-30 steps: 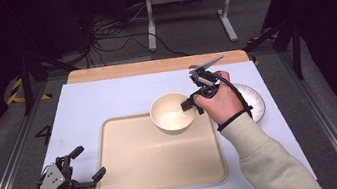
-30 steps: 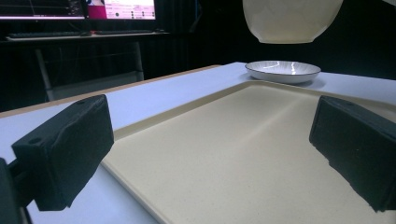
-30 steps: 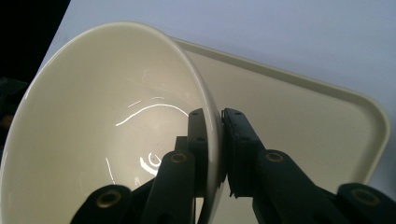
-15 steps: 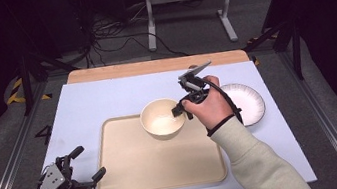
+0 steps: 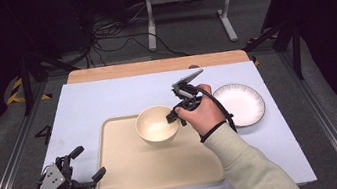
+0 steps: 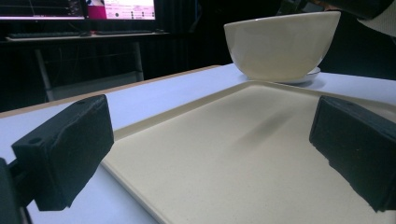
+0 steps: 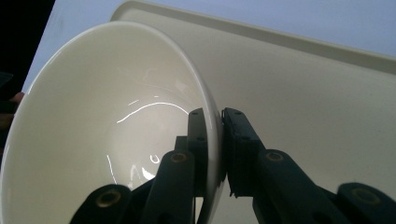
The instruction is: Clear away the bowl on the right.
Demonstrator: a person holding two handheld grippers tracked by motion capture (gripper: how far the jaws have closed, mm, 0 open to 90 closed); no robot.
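— Gripping what?
— The right gripper (image 5: 174, 116) pinched the bowl (image 5: 157, 124) by its rim, mouth up, above the tray (image 5: 133, 173).
— And the left gripper (image 5: 86, 165)?
— Jaws wide apart, beside the tray's near-left corner.

the tabletop (image 5: 107, 101) is pale blue-white, with a bare wooden strip along its far edge. a large beige tray (image 5: 137, 172) lies flat on it near the front edge, a little left of the middle. a white plate (image 5: 246, 105) lies on the tabletop to the right of the tray, just beside its far right corner and apart from it. the left part of the tabletop beyond the tray is plain surface; in the left gripper view the tray's low rim (image 6: 140, 172) rests directly on the pale surface.
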